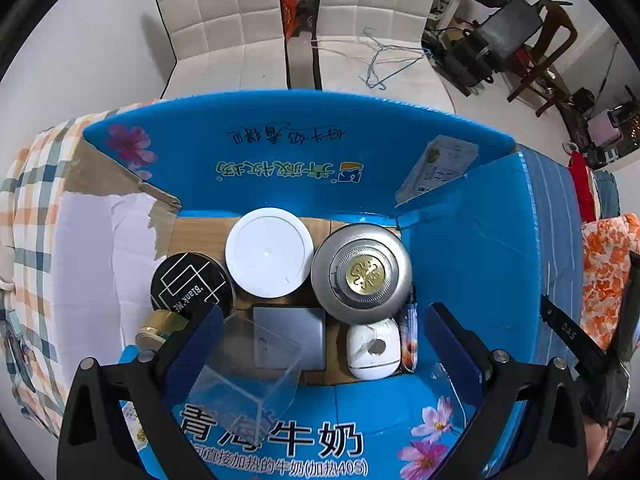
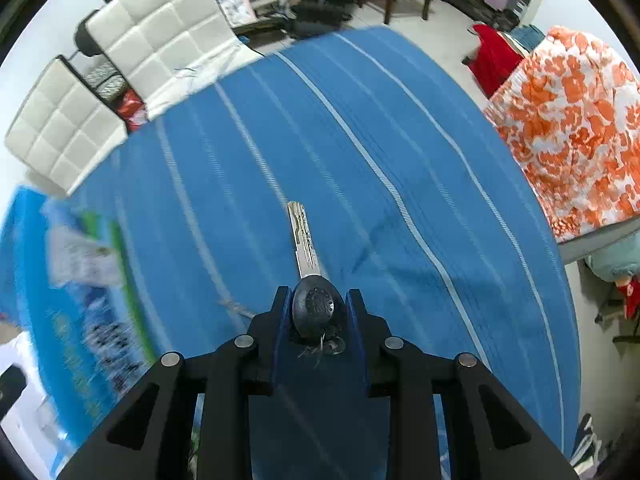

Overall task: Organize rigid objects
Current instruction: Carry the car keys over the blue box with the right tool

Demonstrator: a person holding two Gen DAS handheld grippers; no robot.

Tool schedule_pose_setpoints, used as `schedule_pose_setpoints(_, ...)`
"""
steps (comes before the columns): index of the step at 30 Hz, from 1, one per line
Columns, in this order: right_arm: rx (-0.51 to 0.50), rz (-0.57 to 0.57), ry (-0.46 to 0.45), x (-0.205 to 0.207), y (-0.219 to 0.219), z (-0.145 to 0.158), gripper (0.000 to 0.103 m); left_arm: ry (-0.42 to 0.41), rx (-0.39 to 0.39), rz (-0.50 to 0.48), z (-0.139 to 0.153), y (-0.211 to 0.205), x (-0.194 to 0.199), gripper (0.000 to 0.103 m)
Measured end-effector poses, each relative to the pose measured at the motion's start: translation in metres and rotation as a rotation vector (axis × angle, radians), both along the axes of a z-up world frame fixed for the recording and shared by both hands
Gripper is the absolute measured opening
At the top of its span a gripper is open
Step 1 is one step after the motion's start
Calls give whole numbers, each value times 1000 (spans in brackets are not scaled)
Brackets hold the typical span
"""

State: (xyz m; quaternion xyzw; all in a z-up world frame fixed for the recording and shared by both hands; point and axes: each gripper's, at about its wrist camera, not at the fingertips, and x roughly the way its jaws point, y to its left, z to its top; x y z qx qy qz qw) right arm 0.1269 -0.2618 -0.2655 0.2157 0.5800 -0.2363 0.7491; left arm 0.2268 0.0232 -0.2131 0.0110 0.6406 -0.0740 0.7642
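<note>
My left gripper (image 1: pixel 323 314) is open and hangs over an open blue milk carton (image 1: pixel 280 148). Inside the carton are a white round lid (image 1: pixel 269 252), a silver tin with a gold centre (image 1: pixel 362 274), a black round tin (image 1: pixel 191 285), a grey flat case (image 1: pixel 290 334) and a small white device (image 1: pixel 373 348). A clear plastic box (image 1: pixel 248 376) lies tilted against the left finger and is not clamped. My right gripper (image 2: pixel 318 300) is shut on the black head of a key (image 2: pixel 306 248). The key's blade points forward over a blue striped cloth (image 2: pixel 400 160).
A gold-capped bottle (image 1: pixel 158 328) sits by the carton's left side, on a checked cloth (image 1: pixel 36 216). The carton (image 2: pixel 60 280) shows blurred at the left of the right wrist view. An orange floral cloth (image 2: pixel 568 120) lies to the right. White chairs (image 2: pixel 160 28) stand behind.
</note>
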Motion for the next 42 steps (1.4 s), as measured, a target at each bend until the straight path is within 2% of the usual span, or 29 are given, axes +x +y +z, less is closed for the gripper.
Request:
schedule_pose_setpoints(8,-22,124,-141,-20,44,80,29,-39,-16,-44,26,3,-13,103)
schedule_pose_setpoints(12,5,170,-211,-32,68,122,29,-60,-48,-45,52,20,-18,103)
schedule_pose_setpoints(16,29,239,-290,-40,95,165,29,-103,-84,-7,82,44,-21,103)
schedule_pose_setpoints(21,96,328,-328,-37,138,188,29,-156,-100,31,107,68,-27,103)
schedule_pose_setpoints(25,159,382,-314,-26,170,170,29,-164,-57,39,98,79,-27,103)
schedule_pose_setpoints(28,200,411,-260,-15,192,132,29,-174,5,32,81,83,-30,103)
schedule_pose_setpoints(32,182,448,-165,-1,217,82,29,-139,60,14,49,84,-30,103)
schedule_pose_setpoints(35,155,469,-113,4,228,57,29,-109,86,4,28,87,-30,103)
schedule_pose_setpoints(42,56,492,-13,9,230,28,29,-68,91,2,3,89,-30,103)
